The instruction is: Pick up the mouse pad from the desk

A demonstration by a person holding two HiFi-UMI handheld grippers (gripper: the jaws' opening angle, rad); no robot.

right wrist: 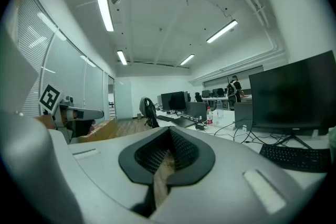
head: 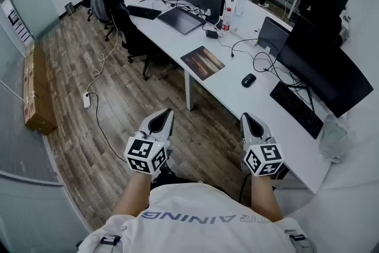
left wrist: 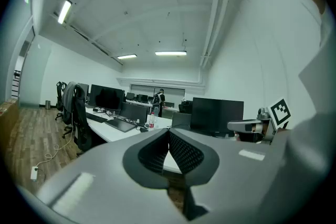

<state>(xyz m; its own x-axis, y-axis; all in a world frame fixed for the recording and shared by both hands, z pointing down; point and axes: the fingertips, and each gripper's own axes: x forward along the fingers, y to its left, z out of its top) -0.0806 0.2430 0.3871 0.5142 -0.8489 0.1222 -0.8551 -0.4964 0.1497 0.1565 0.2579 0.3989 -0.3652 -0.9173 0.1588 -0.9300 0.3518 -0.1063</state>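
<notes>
The mouse pad (head: pixel 202 62), a rectangle printed in brown and orange, lies flat near the front edge of the long white desk (head: pixel 225 92). Both grippers hover well short of it, in front of the person's chest. In the head view my left gripper (head: pixel 164 113) is over the wooden floor with its jaws shut and empty. My right gripper (head: pixel 247 118) sits over the desk's front edge, also shut and empty. The left gripper view shows the pads meeting at the left gripper (left wrist: pixel 169 134). The right gripper view shows the same closed tips on the right gripper (right wrist: pixel 169 132). Neither gripper view shows the pad.
A black mouse (head: pixel 249 80), tangled cables, a keyboard (head: pixel 296 108) and a large monitor (head: pixel 325 68) lie right of the pad. A bottle (head: pixel 226 19) and a dark desk mat (head: pixel 180 19) sit farther back. An office chair (head: pixel 127 26), a power strip (head: pixel 86 101) and boxes (head: pixel 37 92) occupy the floor at left.
</notes>
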